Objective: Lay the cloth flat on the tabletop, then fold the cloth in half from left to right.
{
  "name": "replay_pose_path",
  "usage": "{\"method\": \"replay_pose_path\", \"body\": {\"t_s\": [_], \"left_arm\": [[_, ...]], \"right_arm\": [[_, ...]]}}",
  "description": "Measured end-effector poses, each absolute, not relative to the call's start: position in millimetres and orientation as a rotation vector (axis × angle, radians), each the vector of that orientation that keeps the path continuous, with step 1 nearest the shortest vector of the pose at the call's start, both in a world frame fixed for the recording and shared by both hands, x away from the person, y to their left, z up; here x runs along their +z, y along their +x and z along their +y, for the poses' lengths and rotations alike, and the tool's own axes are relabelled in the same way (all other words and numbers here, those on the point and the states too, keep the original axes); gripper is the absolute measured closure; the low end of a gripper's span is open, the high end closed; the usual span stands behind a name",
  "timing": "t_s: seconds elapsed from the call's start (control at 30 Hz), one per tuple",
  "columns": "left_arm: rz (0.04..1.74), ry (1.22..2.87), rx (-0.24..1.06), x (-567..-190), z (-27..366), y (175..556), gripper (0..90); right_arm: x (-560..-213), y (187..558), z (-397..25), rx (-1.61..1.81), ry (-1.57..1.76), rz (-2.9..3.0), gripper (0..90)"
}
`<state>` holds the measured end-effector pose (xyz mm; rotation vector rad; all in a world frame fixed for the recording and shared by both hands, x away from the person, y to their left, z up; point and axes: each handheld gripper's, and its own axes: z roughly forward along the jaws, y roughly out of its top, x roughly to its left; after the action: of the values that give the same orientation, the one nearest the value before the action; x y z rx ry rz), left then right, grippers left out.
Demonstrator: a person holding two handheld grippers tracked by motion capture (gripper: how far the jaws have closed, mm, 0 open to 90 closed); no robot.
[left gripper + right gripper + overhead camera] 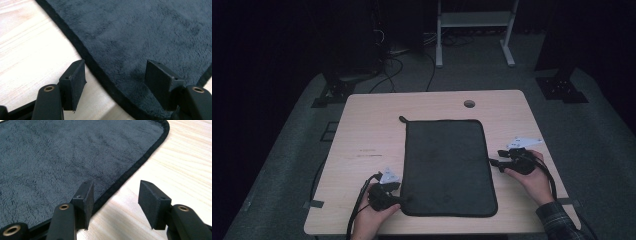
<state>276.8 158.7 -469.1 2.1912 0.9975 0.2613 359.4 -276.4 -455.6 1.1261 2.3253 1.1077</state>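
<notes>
On the surface [362,150], the dark towel [446,165] lies flat, long axis running away from the person; both grippers' jaws gape wide at its edges.

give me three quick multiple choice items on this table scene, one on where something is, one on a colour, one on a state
1. Where is the left gripper?
A. at the near left corner of the cloth
B. at the far right corner
C. beside the round hole

2. What colour is the cloth?
A. white
B. dark grey with black edging
C. red

3. How do the right gripper's jaws stand?
A. shut on the cloth
B. shut on nothing
C. open, astride the cloth's edge

Answers:
1 A: the high view shows it at that corner, far from the round hole.
2 B: both gripper views show dark grey pile with black edging.
3 C: the right gripper view shows a wide gap, one jaw over cloth, one over the table.
</notes>
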Motion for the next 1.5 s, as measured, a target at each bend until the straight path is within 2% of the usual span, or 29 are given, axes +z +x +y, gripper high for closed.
{"method": "replay_pose_path", "body": {"t_s": [0.27, 0.43, 0.57, 0.63, 0.8, 0.87, 1.07, 1.5], "left_arm": [[0.982, 2.209, 0.316, -470.7, 155.2, 273.2, 29.2], [0.98, 2.212, 0.387, -472.2, 149.3, 269.4, 34.5], [0.979, 2.205, 0.385, -472.1, 147.9, 267.3, 38.7], [0.969, 2.202, 0.385, -471.8, 147.1, 266.1, 44.4], [0.946, 2.183, 0.347, -472.1, 145.1, 265.8, 74.3], [0.957, 2.171, 0.303, -472.1, 145.8, 269.2, 81.5], [0.953, 2.17, 0.255, -470.3, 149.0, 270.1, 83.9], [0.956, 2.154, 0.16, -468.3, 158.5, 265.7, 83.9]], "right_arm": [[-455.1, 360.1, -275.7, 1.108, 1.126, 2.323, 45.3], [-455.4, 361.0, -275.1, 1.106, 1.12, 2.325, 45.3], [-455.1, 360.6, -274.3, 1.108, 1.116, 2.328, 45.3], [-454.9, 360.6, -274.1, 1.113, 1.116, 2.326, 45.3], [-453.8, 361.0, -272.1, 1.117, 1.111, 2.324, 45.4], [-452.7, 362.0, -270.2, 1.125, 1.107, 2.324, 45.6], [-444.8, 366.7, -261.1, 1.171, 1.091, 2.324, 46.1], [-425.6, 404.0, -189.3, 1.26, 0.966, 2.375, 46.0]]}}
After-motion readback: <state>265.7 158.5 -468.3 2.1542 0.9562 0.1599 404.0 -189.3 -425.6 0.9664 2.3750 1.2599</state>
